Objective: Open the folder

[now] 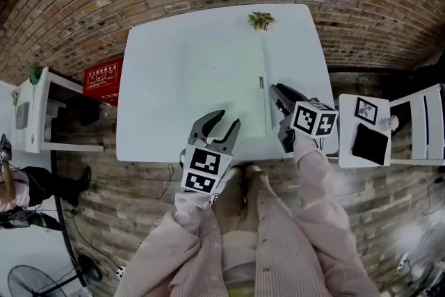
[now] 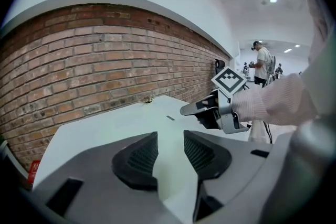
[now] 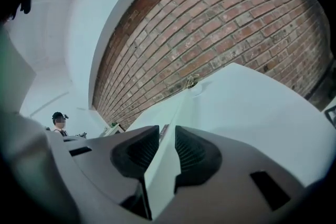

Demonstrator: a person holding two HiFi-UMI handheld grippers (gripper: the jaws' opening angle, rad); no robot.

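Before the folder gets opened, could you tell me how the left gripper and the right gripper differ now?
The left gripper has its jaws wider apart than the right gripper, whose gap is narrow. The left gripper is by the near edge of the folder, the right gripper by its right edge. Both are open, empty and over the table.

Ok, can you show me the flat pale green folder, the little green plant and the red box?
flat pale green folder (image 1: 226, 83), head view, middle of its top cover.
little green plant (image 1: 261, 20), head view, its leaves.
red box (image 1: 103, 78), head view, its printed side.
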